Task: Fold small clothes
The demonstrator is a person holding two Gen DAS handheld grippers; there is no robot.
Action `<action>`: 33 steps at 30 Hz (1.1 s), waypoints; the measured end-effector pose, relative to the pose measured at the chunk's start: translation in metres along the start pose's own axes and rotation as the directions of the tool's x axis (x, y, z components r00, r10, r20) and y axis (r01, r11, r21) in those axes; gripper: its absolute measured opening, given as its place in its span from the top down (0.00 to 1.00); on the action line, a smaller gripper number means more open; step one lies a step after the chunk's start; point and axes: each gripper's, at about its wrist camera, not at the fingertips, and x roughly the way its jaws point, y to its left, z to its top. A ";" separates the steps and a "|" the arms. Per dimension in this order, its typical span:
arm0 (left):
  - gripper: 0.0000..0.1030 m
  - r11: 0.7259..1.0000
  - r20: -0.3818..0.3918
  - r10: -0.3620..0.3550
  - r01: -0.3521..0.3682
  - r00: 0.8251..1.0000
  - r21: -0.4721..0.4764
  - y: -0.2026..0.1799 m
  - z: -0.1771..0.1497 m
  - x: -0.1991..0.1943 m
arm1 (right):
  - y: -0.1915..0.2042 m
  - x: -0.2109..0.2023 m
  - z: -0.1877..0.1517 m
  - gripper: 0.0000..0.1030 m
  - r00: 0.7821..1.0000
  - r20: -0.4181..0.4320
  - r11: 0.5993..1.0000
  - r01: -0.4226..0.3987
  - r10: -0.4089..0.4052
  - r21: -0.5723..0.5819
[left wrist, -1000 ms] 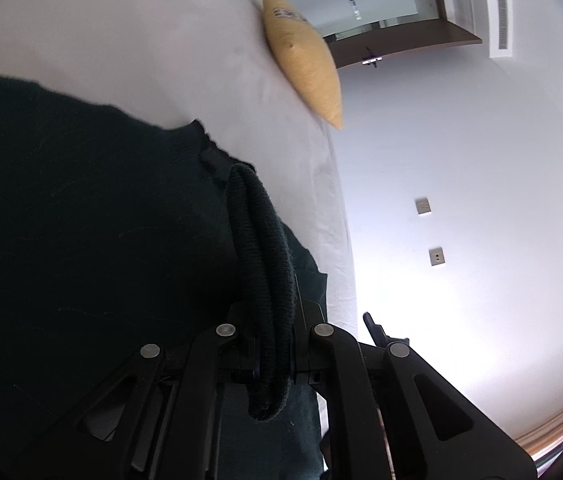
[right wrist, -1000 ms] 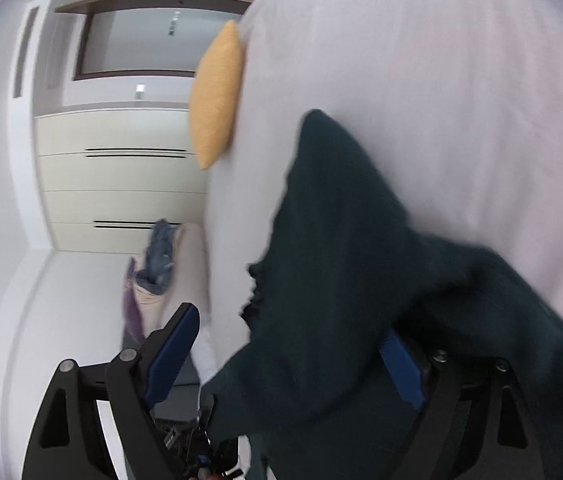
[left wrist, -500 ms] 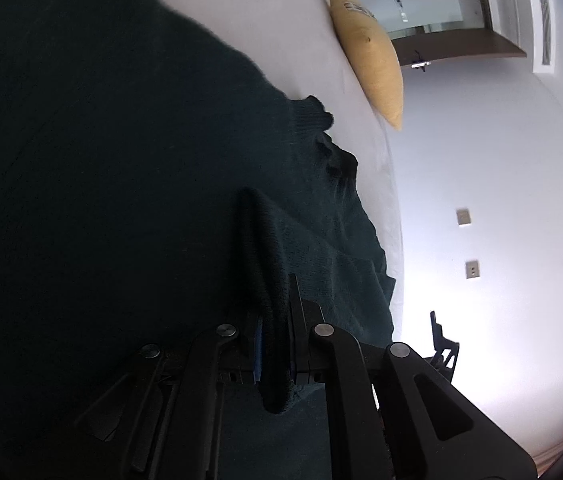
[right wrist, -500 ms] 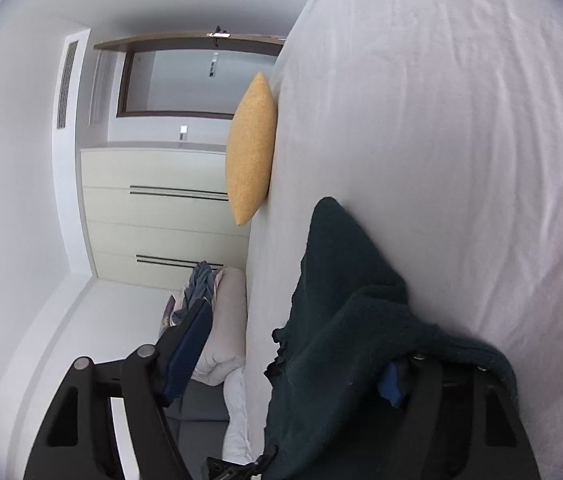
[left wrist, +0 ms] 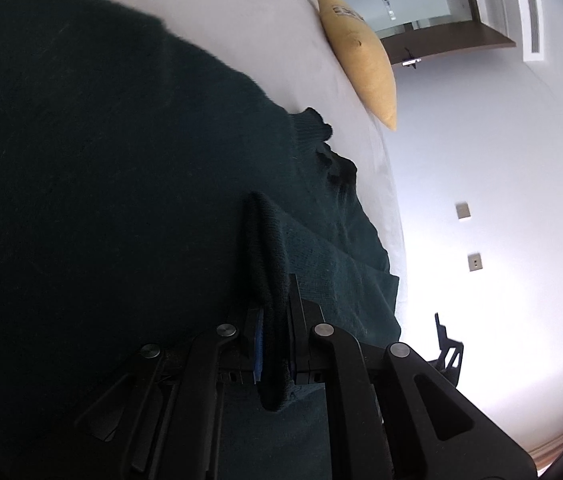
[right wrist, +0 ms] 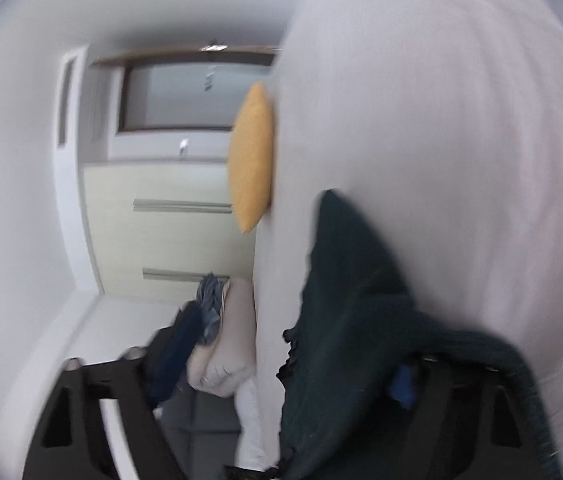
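The fold seems midway. The left tool (left wrist: 273,344) is clamped on a bunched edge of the dark green sweater (left wrist: 101,184), which spreads ahead of it over the white bed (left wrist: 241,16). The right tool (right wrist: 281,364) is closing, cloth draped over one finger, pads not pressing. Next it likely needs a firm pinch on that edge, so both tools can carry the fold across together.

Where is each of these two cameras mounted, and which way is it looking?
Left wrist view: on the left gripper, facing along its fingers over the dark sweater on the bed; jaws shut on a fold.
Right wrist view: on the right gripper, blurred, facing along the bed's edge to a wardrobe; jaws closing, sweater draped over one finger.
Both show sweater, bed and yellow cushion.
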 end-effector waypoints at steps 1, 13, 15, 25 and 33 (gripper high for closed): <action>0.93 1.000 0.003 0.005 -0.005 1.000 0.003 0.000 -0.001 0.000 | 0.001 -0.002 -0.002 0.31 1.000 -0.009 1.000 -0.014 0.014 -0.017; 0.92 0.994 -0.015 0.091 -0.090 0.996 0.060 -0.016 -0.003 -0.003 | 0.065 -0.055 -0.013 0.17 0.987 -0.081 0.959 0.111 -0.136 -0.259; 0.92 0.991 -0.013 0.110 -0.109 0.994 0.078 -0.020 -0.004 -0.001 | 0.083 -0.040 -0.009 0.17 0.983 -0.112 0.944 0.105 -0.146 -0.312; 0.92 0.994 -0.018 0.087 -0.085 0.996 0.075 -0.012 -0.002 -0.004 | 0.045 0.047 -0.007 0.33 0.901 -0.285 0.900 0.205 -0.328 -0.385; 0.92 0.986 0.036 0.141 -0.143 0.989 0.086 -0.017 -0.001 -0.027 | 0.051 -0.007 0.011 0.48 0.924 -0.241 0.902 0.188 -0.297 -0.390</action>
